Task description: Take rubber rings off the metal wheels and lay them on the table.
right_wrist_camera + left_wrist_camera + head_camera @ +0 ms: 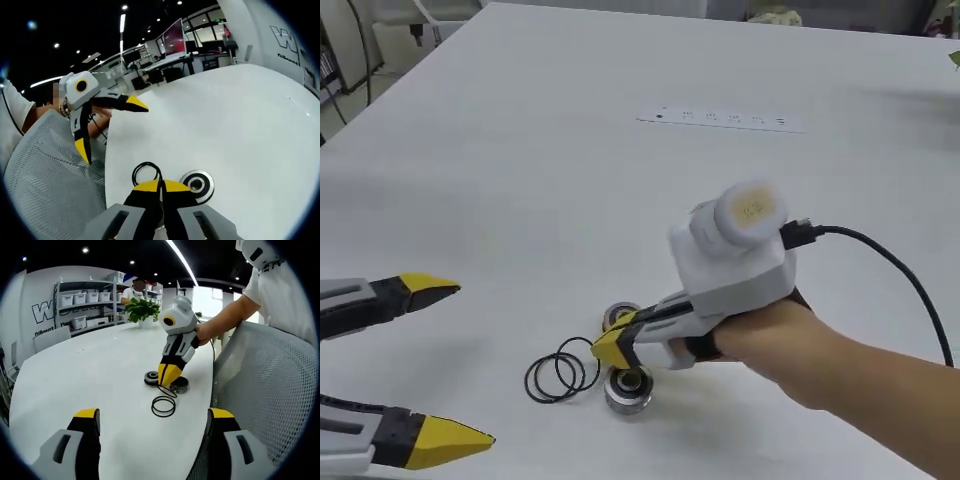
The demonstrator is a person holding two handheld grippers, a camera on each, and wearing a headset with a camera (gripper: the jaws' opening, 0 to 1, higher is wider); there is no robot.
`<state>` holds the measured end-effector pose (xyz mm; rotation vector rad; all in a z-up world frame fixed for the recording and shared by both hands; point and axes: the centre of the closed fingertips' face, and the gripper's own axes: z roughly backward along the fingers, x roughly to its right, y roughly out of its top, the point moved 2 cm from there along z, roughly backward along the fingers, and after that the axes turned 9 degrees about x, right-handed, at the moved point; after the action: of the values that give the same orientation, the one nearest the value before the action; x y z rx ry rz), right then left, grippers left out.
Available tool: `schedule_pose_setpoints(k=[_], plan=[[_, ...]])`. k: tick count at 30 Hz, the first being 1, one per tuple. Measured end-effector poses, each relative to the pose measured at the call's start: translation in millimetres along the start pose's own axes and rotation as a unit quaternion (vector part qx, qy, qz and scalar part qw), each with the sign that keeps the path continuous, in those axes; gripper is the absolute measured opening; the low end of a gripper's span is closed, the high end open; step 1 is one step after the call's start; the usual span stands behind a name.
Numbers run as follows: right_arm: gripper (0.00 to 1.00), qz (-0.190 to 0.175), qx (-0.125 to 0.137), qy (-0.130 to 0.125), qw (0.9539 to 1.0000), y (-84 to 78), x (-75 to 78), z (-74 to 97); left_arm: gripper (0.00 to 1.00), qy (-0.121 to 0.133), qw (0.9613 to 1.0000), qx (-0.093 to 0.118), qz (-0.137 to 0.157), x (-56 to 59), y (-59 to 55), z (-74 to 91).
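Beyond the white table (100,370), storage shelves (82,307).

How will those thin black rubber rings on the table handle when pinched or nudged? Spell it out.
The rubber rings are very thin loops, so probably floppy and almost weightless. Lying flat on the smooth white table, they would likely slide rather than roll. So thin, they may slip from the right hand-held gripper unless pinched squarely.

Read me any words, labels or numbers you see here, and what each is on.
"W": big outlined letter on the wall, rest hidden by shelves.
Small line under it: too blurred to read.
Strip on the table: marks too small to read.
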<state>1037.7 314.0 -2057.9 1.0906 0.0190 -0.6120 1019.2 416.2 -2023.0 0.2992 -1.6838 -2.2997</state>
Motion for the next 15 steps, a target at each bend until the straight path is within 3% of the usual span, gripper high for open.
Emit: schedule_pose_setpoints(k=[4,10,15], plan=[[0.0,0.009,-0.004,-0.003,0.9999,-0.9,0.9,-1.3,0.85,0.007,0.9999,0.008,0.009,-0.7,1.9,2.6],[0.03,0.014,0.0,-0.004,0.9999,1.1,1.3,-1.3,0.84,0.009,0.9999,0.004,0.012,-0.9,0.4,4.3],[0.03,0.015,0.02,-0.004,0.9997,9.8,1.2,5.6,0.84,0.006,0.9999,0.004,0.009,-1.3,2.6,3.2]])
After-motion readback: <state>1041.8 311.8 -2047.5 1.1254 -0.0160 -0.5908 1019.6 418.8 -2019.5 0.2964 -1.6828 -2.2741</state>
